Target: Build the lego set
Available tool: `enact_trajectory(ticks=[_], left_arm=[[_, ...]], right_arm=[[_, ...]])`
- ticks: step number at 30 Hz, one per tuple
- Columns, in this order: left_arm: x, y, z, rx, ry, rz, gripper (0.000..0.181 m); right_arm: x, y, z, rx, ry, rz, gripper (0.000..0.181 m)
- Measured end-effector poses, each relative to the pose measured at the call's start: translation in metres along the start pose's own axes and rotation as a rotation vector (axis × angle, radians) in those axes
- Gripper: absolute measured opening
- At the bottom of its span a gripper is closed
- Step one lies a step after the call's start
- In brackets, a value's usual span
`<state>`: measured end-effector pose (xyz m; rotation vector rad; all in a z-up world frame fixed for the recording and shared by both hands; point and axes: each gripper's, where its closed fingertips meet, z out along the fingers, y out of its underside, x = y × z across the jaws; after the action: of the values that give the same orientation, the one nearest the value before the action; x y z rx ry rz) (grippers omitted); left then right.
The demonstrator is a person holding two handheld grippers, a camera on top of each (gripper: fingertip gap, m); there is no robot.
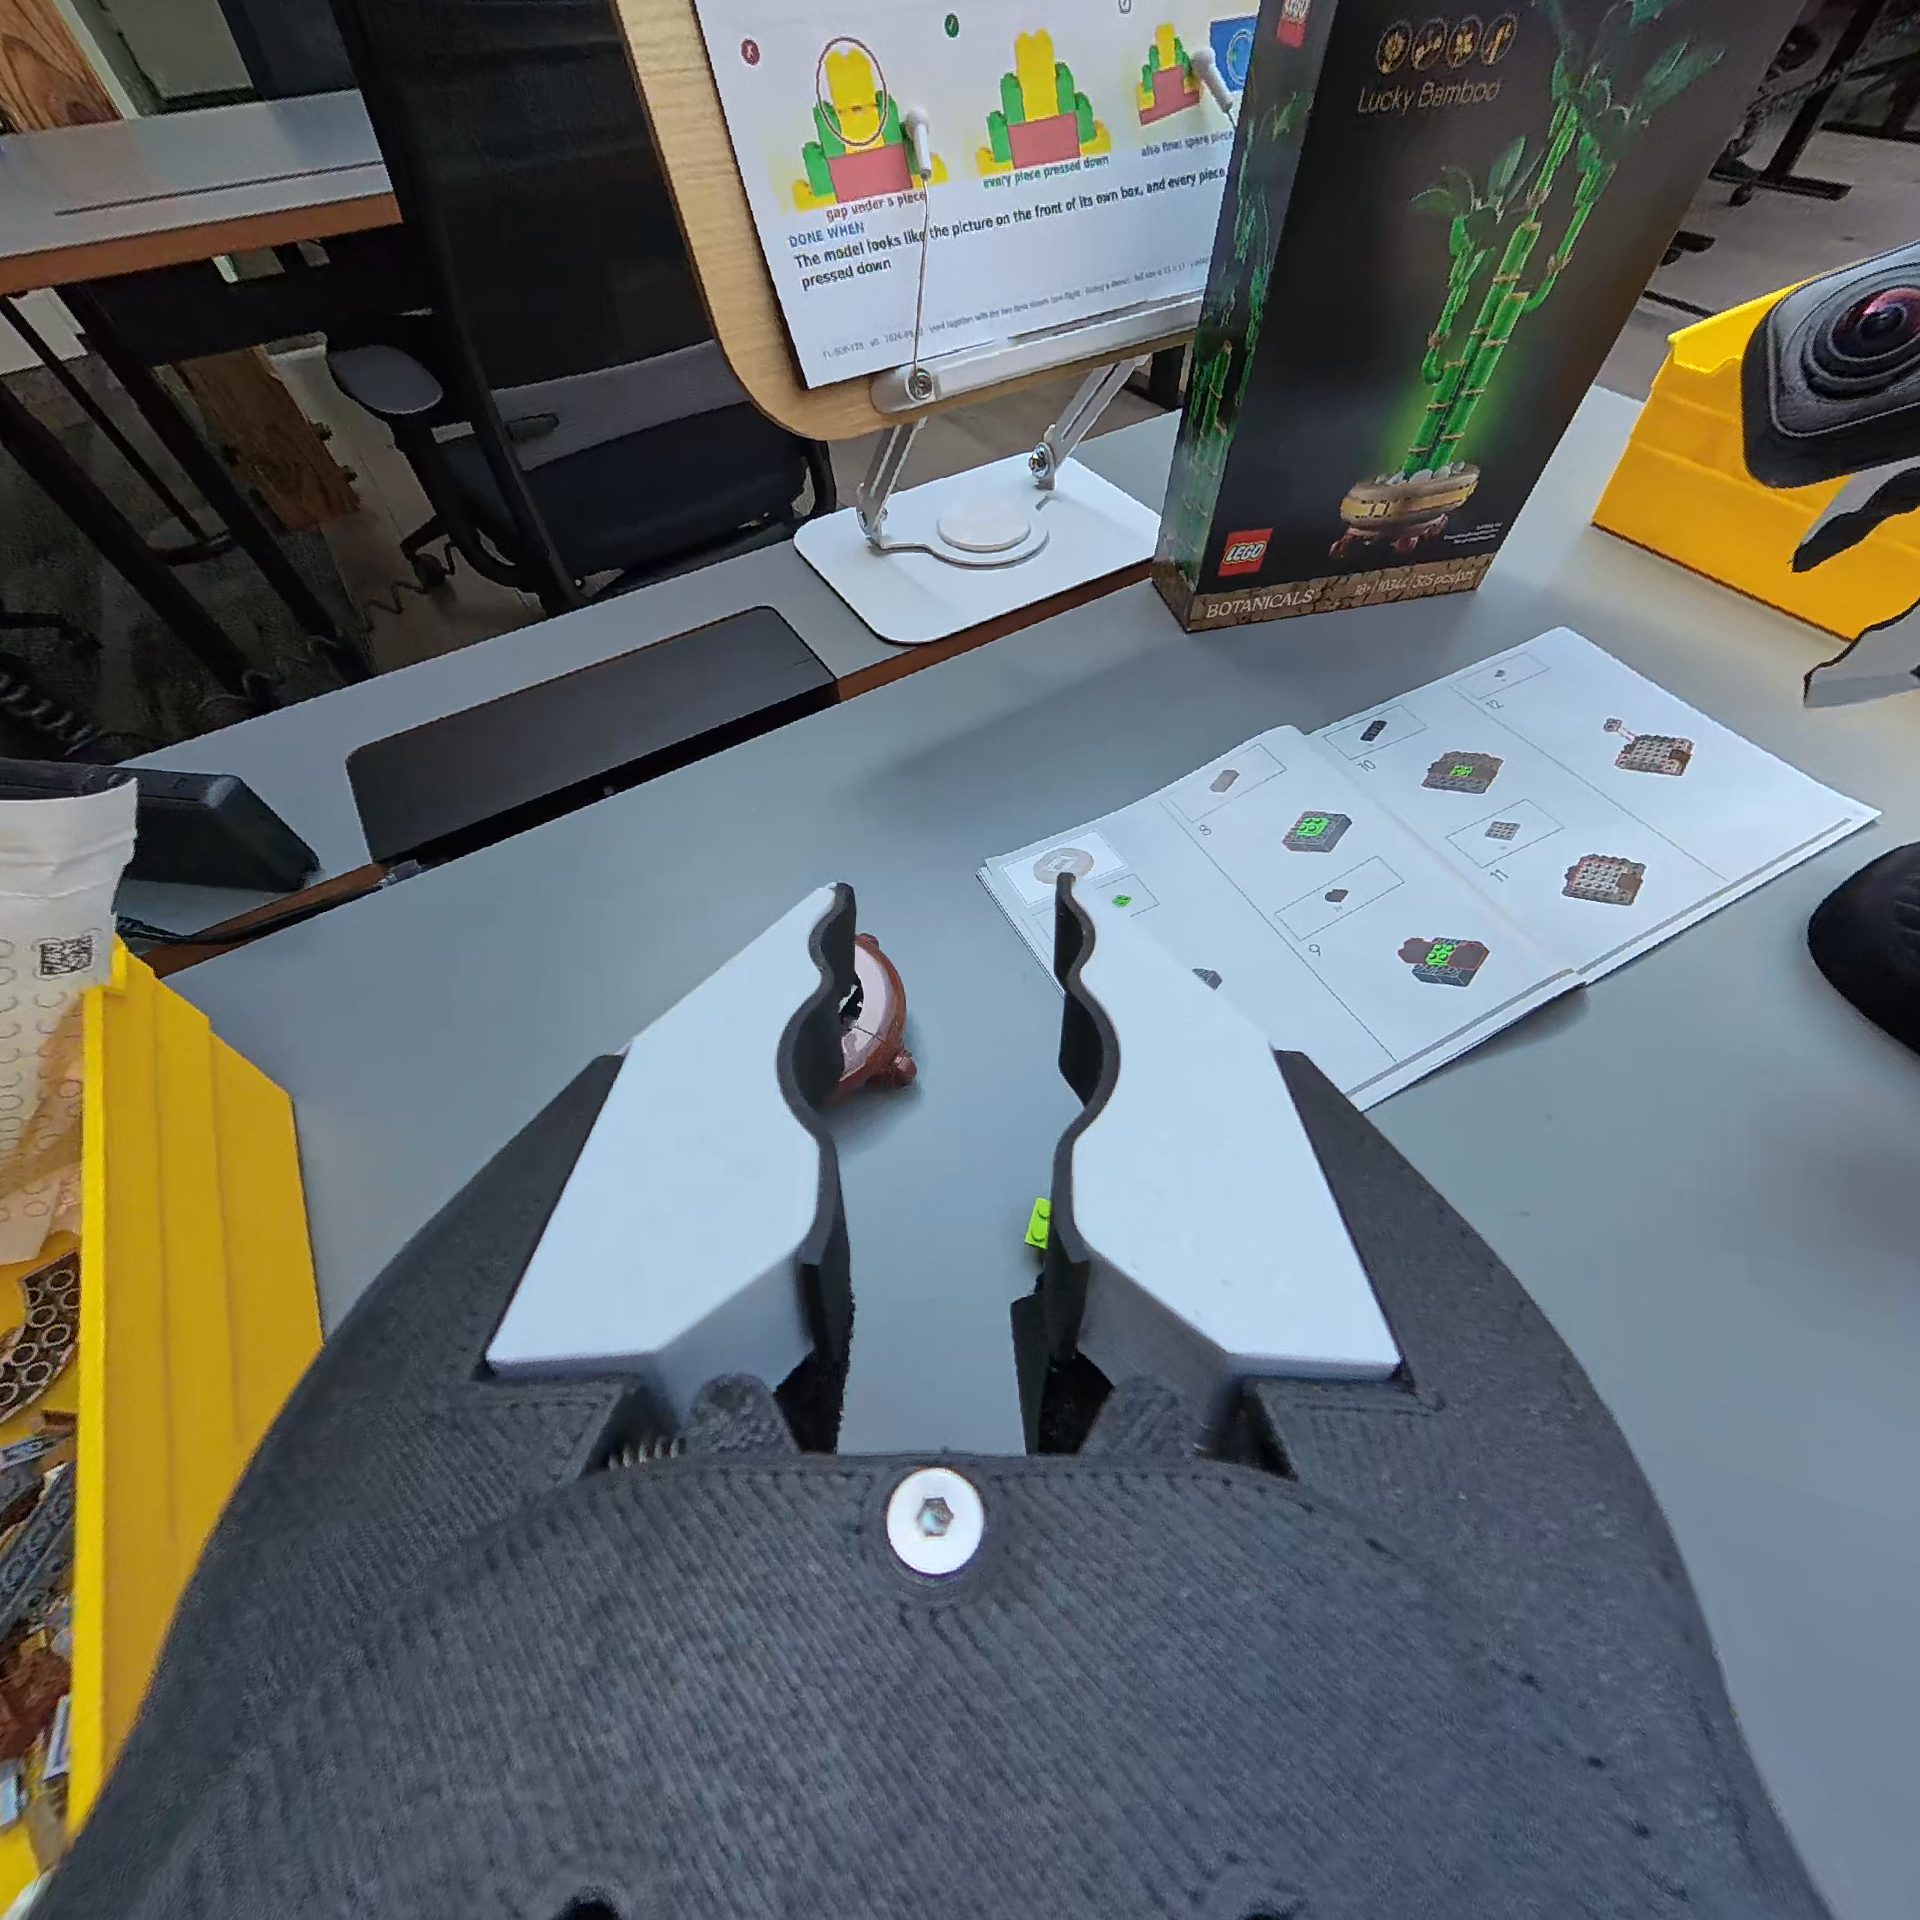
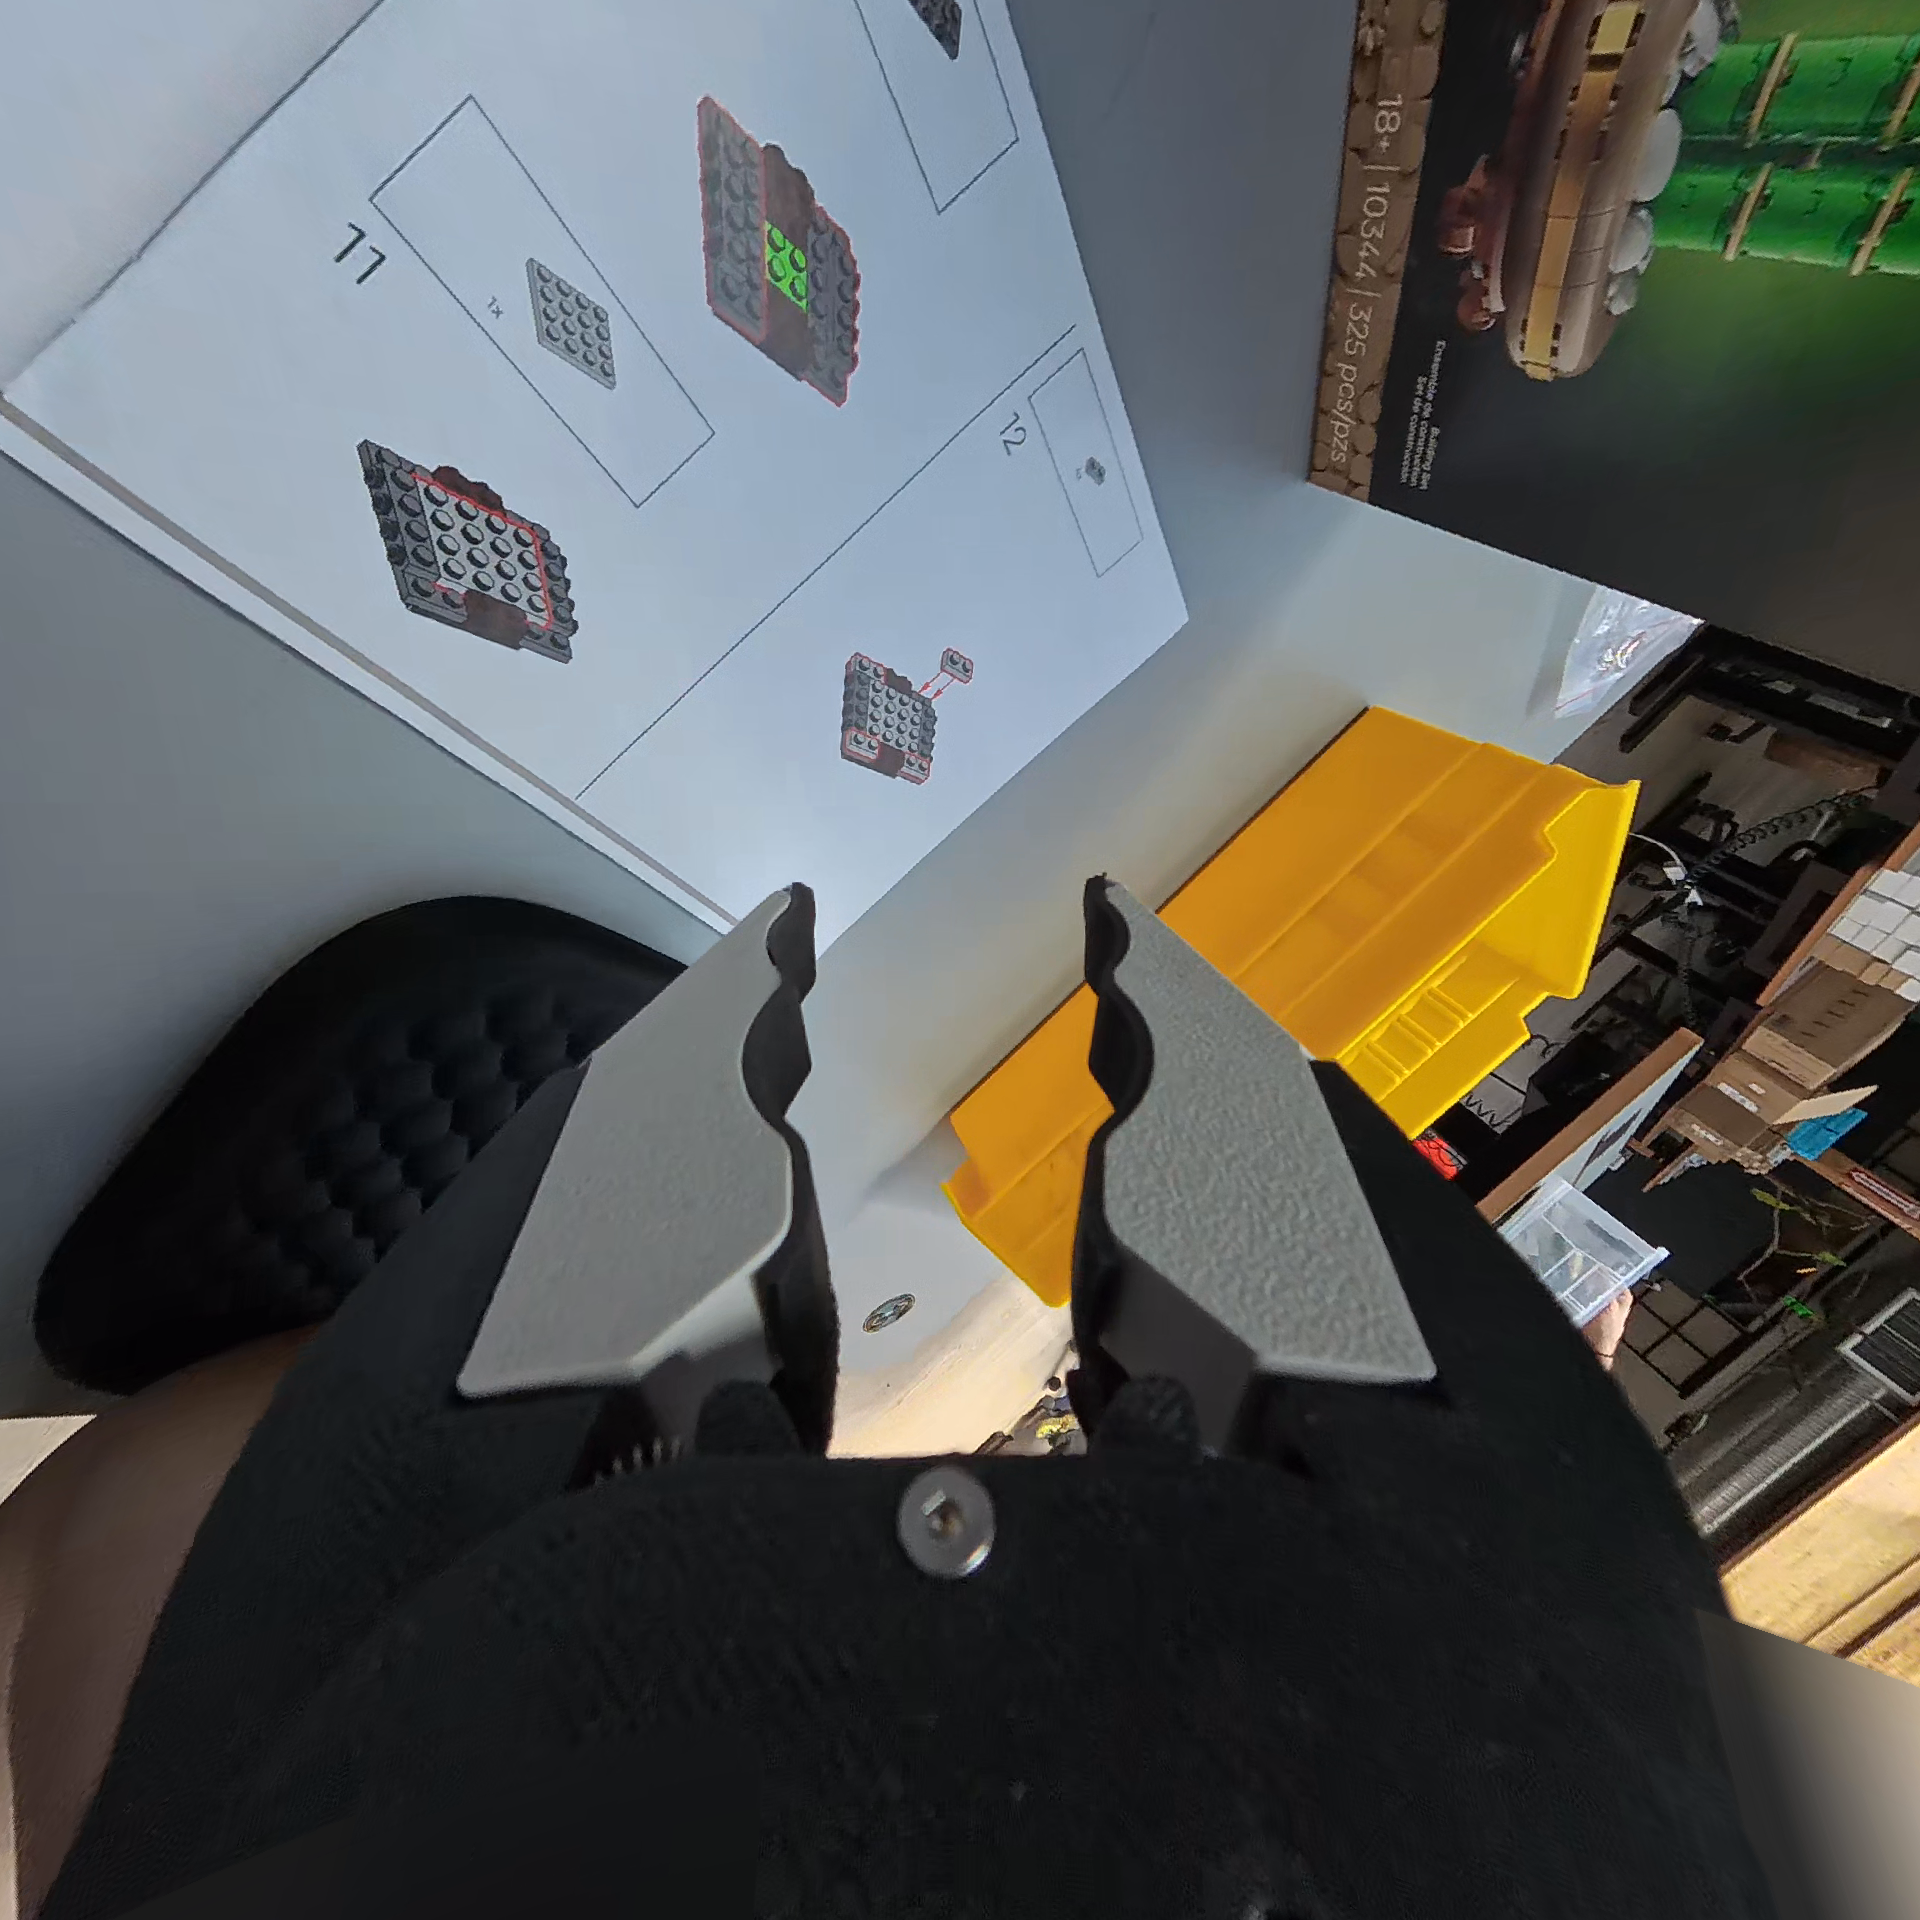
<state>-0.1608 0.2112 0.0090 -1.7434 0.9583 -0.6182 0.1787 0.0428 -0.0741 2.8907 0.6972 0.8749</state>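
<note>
While my left fingers (image 1: pixel 951 904) stand parted and hold nothing, the round brown piece (image 1: pixel 871 1023) lies on the counter (image 1: pixel 520 987) just inside the left one, nearly touching it; a lime brick (image 1: pixel 1037 1222) sits beside the other. My right fingers (image 2: pixel 948 902), also parted and bare, hover over the booklet (image 2: pixel 644 436), farther off. The left yellow bin (image 1: pixel 156 1195) holds loose parts; the right yellow bin (image 2: pixel 1403 935) shows only its outside.

Bare grey table (image 1: pixel 644 935) ahead of the left gripper (image 1: pixel 951 894), brown piece (image 1: pixel 873 1023) between its spread fingers, booklet (image 1: pixel 1455 831) right, yellow bin (image 1: pixel 187 1143) left
</note>
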Motion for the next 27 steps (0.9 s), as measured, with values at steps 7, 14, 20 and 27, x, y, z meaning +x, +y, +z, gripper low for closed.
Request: enact_trajectory(ticks=[7, 14, 20, 27], left_arm=[[-0.007, -0.001, -0.007, 0.000, -0.022, -0.004, 0.036], [-0.009, -0.008, -0.012, -0.012, -0.047, 0.024, 0.036], [-0.005, -0.015, -0.015, -0.005, -0.045, 0.038, 0.036], [-0.013, -0.013, -0.024, 0.030, -0.056, 0.030, 0.037]], right_arm=[[0.004, 0.003, 0.010, 0.049, -0.125, 0.064, 0.055], [0.009, -0.011, 0.018, 0.111, -0.217, 0.120, 0.078], [0.022, -0.030, 0.006, 0.232, -0.189, 0.153, 0.082], [0.047, -0.051, -0.011, 0.385, -0.146, 0.247, 0.080]])
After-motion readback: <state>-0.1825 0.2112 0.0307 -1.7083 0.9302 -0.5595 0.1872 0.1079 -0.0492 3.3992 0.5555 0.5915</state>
